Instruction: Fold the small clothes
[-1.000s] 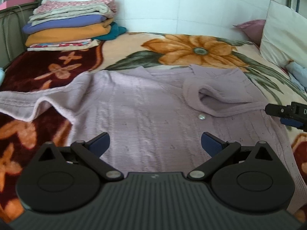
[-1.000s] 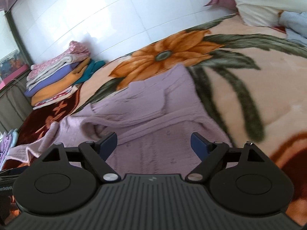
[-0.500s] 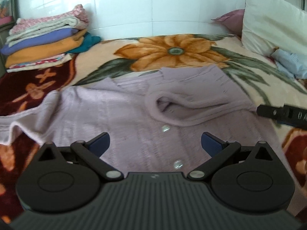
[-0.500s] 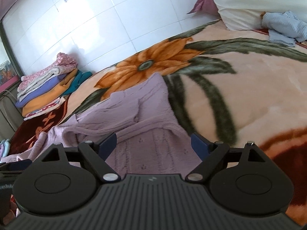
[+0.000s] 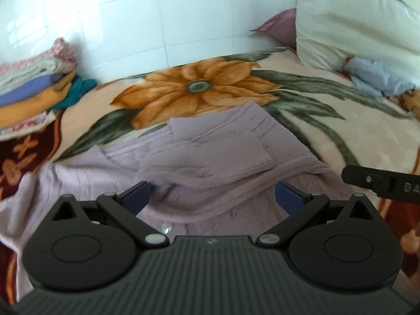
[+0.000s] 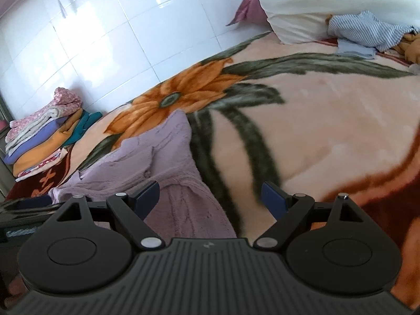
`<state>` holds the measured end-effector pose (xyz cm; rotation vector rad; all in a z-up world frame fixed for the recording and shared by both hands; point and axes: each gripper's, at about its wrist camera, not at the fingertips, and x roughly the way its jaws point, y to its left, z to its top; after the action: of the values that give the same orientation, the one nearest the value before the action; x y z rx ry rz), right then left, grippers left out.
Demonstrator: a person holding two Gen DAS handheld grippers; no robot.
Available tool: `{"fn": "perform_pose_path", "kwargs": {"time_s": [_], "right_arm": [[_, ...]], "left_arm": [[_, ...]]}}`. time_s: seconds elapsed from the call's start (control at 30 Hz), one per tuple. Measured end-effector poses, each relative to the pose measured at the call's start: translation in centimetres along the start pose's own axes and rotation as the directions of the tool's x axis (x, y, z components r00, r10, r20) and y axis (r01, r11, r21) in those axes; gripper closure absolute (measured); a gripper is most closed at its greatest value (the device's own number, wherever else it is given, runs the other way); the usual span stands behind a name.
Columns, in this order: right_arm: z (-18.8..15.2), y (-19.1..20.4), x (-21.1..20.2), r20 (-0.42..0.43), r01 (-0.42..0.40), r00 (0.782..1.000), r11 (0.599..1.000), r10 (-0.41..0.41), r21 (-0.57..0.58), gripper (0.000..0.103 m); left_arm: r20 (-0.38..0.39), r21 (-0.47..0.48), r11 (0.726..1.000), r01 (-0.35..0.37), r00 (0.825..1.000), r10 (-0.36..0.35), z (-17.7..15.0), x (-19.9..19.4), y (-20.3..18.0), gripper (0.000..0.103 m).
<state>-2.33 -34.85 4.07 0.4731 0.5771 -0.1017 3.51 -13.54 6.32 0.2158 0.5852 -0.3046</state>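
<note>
A lilac knit cardigan (image 5: pixel 210 162) lies spread on the flowered blanket (image 5: pixel 341 136), one sleeve folded across its chest. My left gripper (image 5: pixel 212 197) is open and empty, just above the cardigan's middle. The right gripper's black body (image 5: pixel 380 183) shows at the right edge of the left wrist view. In the right wrist view my right gripper (image 6: pixel 210 197) is open and empty over the cardigan's (image 6: pixel 157 152) right edge. The left gripper (image 6: pixel 23 207) shows dark at the far left of that view.
A stack of folded clothes (image 5: pixel 34 84) sits at the back left by the tiled wall, also in the right wrist view (image 6: pixel 44 134). A white pillow (image 5: pixel 349 34) and a pile of blue striped clothes (image 6: pixel 367 31) lie at the back right.
Both grippers have moved to the right along the cardigan and stayed open. The folded sleeve and collar have come closer to the left gripper. The cardigan has not visibly moved.
</note>
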Motion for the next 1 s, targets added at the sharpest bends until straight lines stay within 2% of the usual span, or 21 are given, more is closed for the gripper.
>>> {"fn": "perform_pose_path", "kwargs": {"time_s": [0.1, 0.23, 0.3, 0.57, 0.73, 0.77, 0.9, 1.0], "right_arm": [[-0.3, -0.1, 0.2, -0.005, -0.001, 1.0, 1.0, 0.001, 0.002, 0.014], [-0.5, -0.5, 0.4, -0.016, -0.01, 1.0, 1.0, 0.01, 0.021, 0.013], [-0.6, -0.5, 0.6, -0.024, -0.014, 1.0, 1.0, 0.015, 0.028, 0.013], [-0.7, -0.8, 0.9, -0.028, -0.012, 1.0, 0.999, 0.013, 0.036, 0.013], [-0.9, -1.1, 1.1, -0.036, -0.012, 0.999, 0.999, 0.014, 0.044, 0.013], [-0.9, -1.1, 1.1, -0.038, -0.012, 0.999, 0.999, 0.014, 0.046, 0.013], [-1.0, -1.0, 1.1, -0.042, -0.017, 0.999, 0.998, 0.019, 0.055, 0.013], [-1.1, -0.7, 0.9, -0.041, -0.02, 0.999, 0.999, 0.022, 0.043, 0.014]], "left_arm": [[-0.009, 0.052, 0.999, -0.014, 1.0, 0.015, 0.7, 1.6, -0.9, 0.0], [-0.015, 0.064, 0.998, 0.011, 1.0, -0.01, 1.5, 3.5, -1.5, 0.0], [-0.017, 0.064, 0.998, 0.021, 1.0, -0.02, 1.8, 4.3, -1.8, 0.008], [-0.091, 0.009, 0.997, 0.078, 0.993, -0.077, 1.6, 7.6, -3.0, 0.024], [-0.062, -0.028, 0.992, 0.123, 0.99, -0.125, 1.4, 7.4, -2.4, 0.054], [-0.062, -0.034, 0.991, 0.128, 0.99, -0.13, 1.4, 7.3, -2.2, 0.058], [-0.081, -0.089, 0.986, 0.143, 0.985, -0.15, 2.0, 7.3, -1.6, 0.059], [-0.088, -0.086, 0.989, 0.124, 0.987, -0.131, 2.1, 7.8, -1.9, 0.058]]}}
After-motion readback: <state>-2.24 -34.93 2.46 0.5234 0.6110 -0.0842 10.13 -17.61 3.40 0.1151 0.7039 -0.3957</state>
